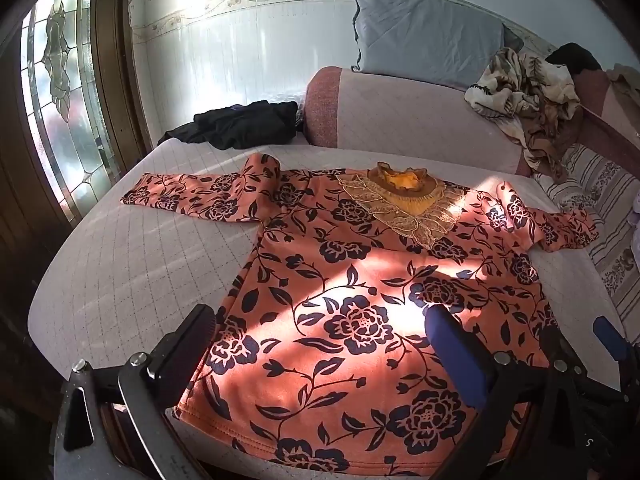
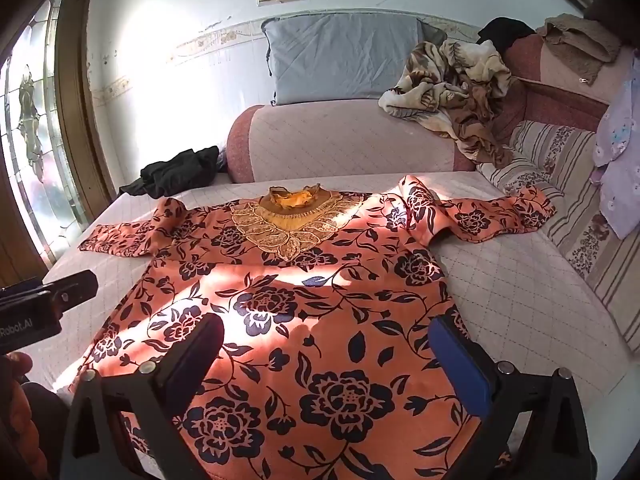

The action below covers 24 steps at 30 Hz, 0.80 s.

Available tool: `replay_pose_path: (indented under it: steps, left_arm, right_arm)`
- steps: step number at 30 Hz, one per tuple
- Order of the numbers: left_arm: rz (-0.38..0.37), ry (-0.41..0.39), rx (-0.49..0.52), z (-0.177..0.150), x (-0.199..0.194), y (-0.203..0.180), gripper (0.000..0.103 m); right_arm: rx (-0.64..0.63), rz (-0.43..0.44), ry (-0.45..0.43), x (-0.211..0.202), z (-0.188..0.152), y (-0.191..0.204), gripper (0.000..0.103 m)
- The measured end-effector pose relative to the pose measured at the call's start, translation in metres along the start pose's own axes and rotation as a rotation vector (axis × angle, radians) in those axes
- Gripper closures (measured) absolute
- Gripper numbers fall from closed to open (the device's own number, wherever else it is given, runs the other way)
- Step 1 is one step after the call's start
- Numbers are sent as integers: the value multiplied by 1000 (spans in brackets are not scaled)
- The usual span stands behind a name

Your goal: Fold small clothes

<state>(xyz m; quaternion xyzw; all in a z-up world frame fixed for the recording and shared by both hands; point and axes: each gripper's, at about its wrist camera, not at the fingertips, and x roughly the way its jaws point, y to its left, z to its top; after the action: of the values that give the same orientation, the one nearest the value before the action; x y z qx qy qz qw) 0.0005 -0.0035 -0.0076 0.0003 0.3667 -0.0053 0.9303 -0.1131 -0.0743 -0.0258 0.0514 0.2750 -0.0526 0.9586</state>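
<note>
Both gripper pairs agape over floral top [image 1: 360, 280], spread flat, bed [image 1: 120, 264]

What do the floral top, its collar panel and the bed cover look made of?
Floral top: soft matte knit, probably fleece-like; it lies limp, with a stitched hem. Collar panel: gold lace or embroidery, openwork leaf shapes with a slight sheen, ruffled neck. Bed cover: pale quilted fabric, matte, with a stitched grid.

Orange top [image 1: 360, 300] with dark navy roses, gold lace collar [image 1: 404, 200]; grey pillow [image 1: 424, 36]; black garment [image 1: 240, 124].
</note>
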Motion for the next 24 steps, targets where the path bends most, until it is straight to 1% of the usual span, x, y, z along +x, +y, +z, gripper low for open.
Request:
replay_pose_path:
  steps: [8, 24]
  left_arm:
    - [2, 5, -1, -2, 2, 0, 0]
    - [3, 21, -3, -4, 9, -2, 0]
  right_arm:
    - [-16, 2, -22, 3, 1, 1, 0]
    - [-15, 3, -34, 7, -2, 0, 0]
